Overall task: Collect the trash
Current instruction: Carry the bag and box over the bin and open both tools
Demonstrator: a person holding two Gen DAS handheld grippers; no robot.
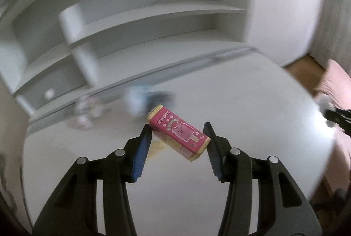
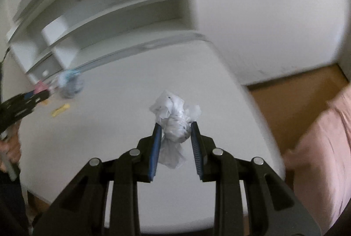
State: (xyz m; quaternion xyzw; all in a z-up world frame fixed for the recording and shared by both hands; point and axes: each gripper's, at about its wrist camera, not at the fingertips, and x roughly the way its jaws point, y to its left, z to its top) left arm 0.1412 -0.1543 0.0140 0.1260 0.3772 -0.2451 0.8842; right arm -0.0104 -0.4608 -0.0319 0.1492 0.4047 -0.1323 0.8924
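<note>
left gripper (image 1: 178, 129) clamped on a pink popsicle box (image 1: 178, 134) above the white table (image 1: 252, 104), right gripper (image 2: 176, 128) pinched a crumpled plastic wrapper (image 2: 175, 124), yellow scrap (image 2: 60, 109) lay further off

The setting is appearing to be a room in a home. A white desk (image 2: 131, 126) is standing against a white wall (image 2: 274, 16), with a built-in shelf unit (image 1: 153, 16) rising behind it (a small knobbed drawer (image 1: 49, 93) included). Wooden flooring (image 2: 296, 91) is showing beside pink fabric (image 2: 329, 148), possibly bedding.
</note>
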